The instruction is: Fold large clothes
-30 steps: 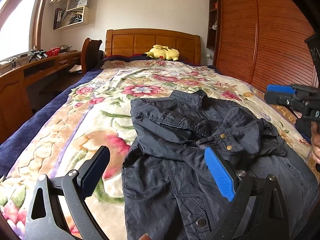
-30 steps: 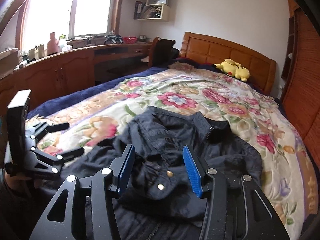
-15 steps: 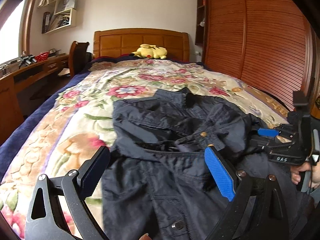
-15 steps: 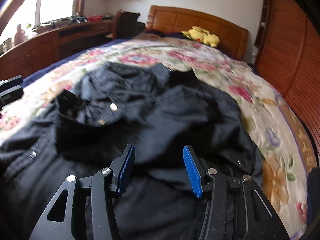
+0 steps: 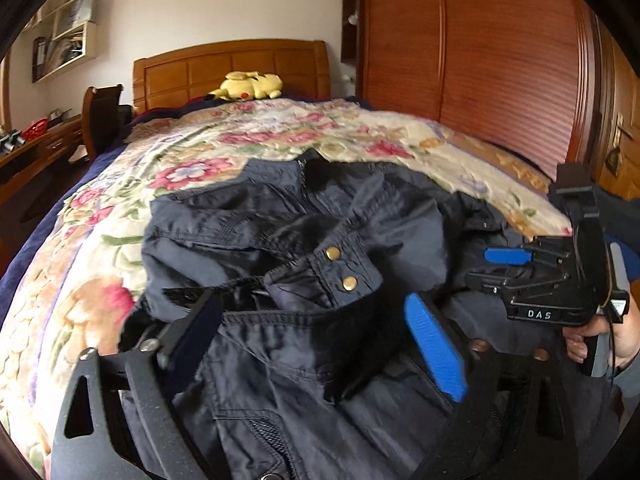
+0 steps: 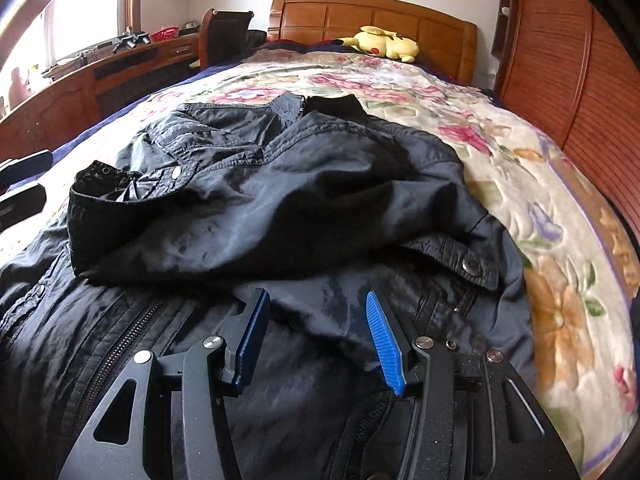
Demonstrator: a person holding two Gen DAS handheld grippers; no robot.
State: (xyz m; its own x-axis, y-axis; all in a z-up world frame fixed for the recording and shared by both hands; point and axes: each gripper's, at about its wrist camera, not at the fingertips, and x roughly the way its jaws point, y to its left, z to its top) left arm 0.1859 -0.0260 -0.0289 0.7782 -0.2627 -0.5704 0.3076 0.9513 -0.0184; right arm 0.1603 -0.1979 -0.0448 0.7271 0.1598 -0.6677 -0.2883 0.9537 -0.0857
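Jacket (image 5: 320,264), rumpled mid-bed: your left gripper (image 5: 316,344) closing with cuff between fingers, right gripper (image 6: 316,336) half-open, empty, low over hem; risk—pinching several layers, dragging the heap askew.

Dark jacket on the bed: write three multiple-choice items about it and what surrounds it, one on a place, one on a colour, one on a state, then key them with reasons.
1. Where does the yellow plush toy lie?
A. by the headboard
B. on the jacket
C. on the desk

2. What colour are the pads of the right gripper?
A. red
B. blue
C. white

3. How does the dark jacket lie?
A. neatly folded into a square
B. hung on the chair
C. rumpled, with a sleeve thrown across its front

Key:
1 A, the toy rests at the far end of the floral bedspread against the wooden headboard.
2 B, both pads show bright blue.
3 C, creased fabric and a snap cuff lie over the zipped body.
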